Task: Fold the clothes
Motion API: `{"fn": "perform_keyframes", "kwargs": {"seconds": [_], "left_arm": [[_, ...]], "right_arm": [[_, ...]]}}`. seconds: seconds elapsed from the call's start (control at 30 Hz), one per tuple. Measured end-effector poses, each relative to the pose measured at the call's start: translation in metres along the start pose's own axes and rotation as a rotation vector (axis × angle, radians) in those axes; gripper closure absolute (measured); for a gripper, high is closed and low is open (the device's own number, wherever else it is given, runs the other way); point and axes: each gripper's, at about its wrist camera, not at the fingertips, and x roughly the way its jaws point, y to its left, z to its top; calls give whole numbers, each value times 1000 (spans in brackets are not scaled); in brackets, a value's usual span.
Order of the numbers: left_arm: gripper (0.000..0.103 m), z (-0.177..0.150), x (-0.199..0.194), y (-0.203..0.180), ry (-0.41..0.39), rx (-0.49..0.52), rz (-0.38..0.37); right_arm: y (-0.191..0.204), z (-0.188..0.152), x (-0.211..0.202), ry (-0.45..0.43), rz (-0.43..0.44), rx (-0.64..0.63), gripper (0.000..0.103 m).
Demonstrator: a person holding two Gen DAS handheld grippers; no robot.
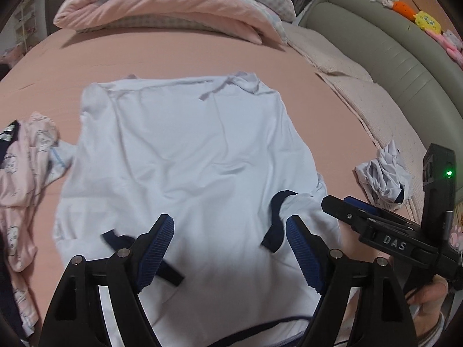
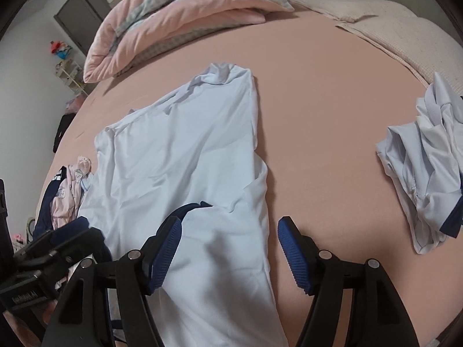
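Handling the white shirt [image 1: 185,156] looks easy on load, hard on shape: thin, light, limp fabric, probably a bit slick, so it drapes and creases rather than holding a fold. Best take-hold points, as I judge it, are edges and corners: the near hem corners or the navy-trimmed sleeve cuffs [image 1: 275,225], pinching a single layer so the layer below doesn't drag along

Looks: pale white-blue, spread mostly flat with the neck end away from the cameras, shallow wrinkles across the body, sleeves turned inward onto the body near the tools, navy trim at the cuffs. Far collar area is bunched a little

Location: on the pink bed sheet [image 2: 332,101], roughly mid-bed, near edge under both tools

Left tool [image 1: 228,248]: jaws wide apart, nothing pinched, hanging over the shirt's near end between the two cuffs. Right tool [image 2: 228,248]: jaws apart too, empty, over the shirt's right edge, one finger above fabric and the other above bare sheet

Around it: crumpled white garment [image 2: 428,173] well apart on the right, pink patterned clothes [image 1: 23,179] just beside the shirt's left edge, folded pink quilt [image 1: 173,8] at the far end of the bed
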Motion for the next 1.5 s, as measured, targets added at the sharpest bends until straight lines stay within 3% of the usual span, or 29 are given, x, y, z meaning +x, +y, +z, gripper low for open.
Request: {"fn": "perform_keyframes", "kwargs": {"seconds": [0.27,0.43,0.53,0.63,0.7,1.1,1.3,1.5], "left_arm": [[24,-15,-25,19,-39,33,56],[24,-34,-35,33,-39,47,68],[24,-53,-44,39,-68,72,82],[24,-69,-43,41,-72,77,72],[24,-76,-42,39,-71,85,52],[24,-107,-33,3,-100,320,209],[24,-126,-39,5,-108,341,251],[24,-140,-51,15,-116,326,331]], "right_arm": [[20,-11,-11,-26,-1,-109,34],[45,-36,-19,-9,-2,-342,34],[56,-57,-30,-49,-74,-488,34],[62,-73,-41,-83,-84,-576,34],[64,-80,-45,-91,-99,-597,34],[72,-135,-66,-146,-227,-688,34],[69,-172,-79,-187,-340,-795,34],[73,-189,-68,-149,-370,-898,34]]}}
